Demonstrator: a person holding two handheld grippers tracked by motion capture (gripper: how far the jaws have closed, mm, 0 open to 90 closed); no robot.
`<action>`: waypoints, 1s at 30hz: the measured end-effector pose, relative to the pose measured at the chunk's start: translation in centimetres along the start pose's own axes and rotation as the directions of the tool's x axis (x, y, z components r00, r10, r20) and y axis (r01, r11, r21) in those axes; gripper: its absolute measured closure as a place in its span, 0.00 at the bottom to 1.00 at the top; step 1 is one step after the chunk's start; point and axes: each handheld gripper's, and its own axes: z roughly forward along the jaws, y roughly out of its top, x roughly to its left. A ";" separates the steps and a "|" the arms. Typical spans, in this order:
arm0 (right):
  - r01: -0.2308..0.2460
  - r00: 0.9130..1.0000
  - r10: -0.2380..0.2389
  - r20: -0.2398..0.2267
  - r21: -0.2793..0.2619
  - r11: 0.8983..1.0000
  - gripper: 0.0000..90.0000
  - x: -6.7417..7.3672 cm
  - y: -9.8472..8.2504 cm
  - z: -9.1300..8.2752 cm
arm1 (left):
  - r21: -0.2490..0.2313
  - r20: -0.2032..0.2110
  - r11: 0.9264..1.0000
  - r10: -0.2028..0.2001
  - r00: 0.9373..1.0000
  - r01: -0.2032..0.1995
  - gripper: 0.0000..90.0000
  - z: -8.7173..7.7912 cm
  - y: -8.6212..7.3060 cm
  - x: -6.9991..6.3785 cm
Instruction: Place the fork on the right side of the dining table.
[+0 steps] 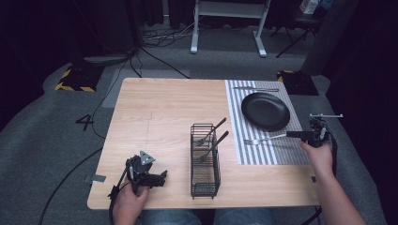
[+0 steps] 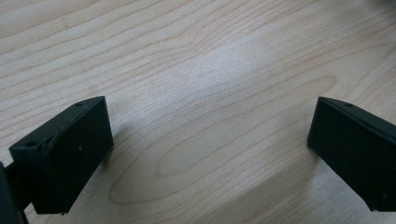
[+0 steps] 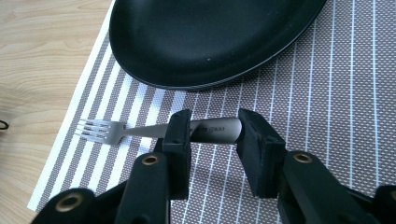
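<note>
A silver fork (image 1: pixel 264 138) lies on the striped placemat (image 1: pixel 263 152) just in front of the black plate (image 1: pixel 265 111), tines to the left. My right gripper (image 1: pixel 294 135) hovers at the fork's handle end. In the right gripper view its jaws stand apart, and the fork (image 3: pixel 100 130) runs crosswise: the handle passes behind the left jaw and ends in the gap of my right gripper (image 3: pixel 214 127). The pads do not press on it. My left gripper (image 1: pixel 157 179) rests low over the bare wooden table (image 2: pixel 210 70) at the front left, jaws wide with nothing between them.
A black wire cutlery basket (image 1: pixel 205 161) stands at the table's front middle with two utensils (image 1: pixel 212 138) leaning out of it. Another piece of cutlery (image 1: pixel 256 89) lies on the placemat beyond the plate. The table's right edge runs close by my right hand.
</note>
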 end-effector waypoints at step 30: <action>-0.071 0.997 0.070 0.030 0.022 0.997 0.68 -2.4 -0.8 0.9 | 0.001 0.000 1.000 -0.001 1.000 0.001 0.00 0.0 0.0 0.0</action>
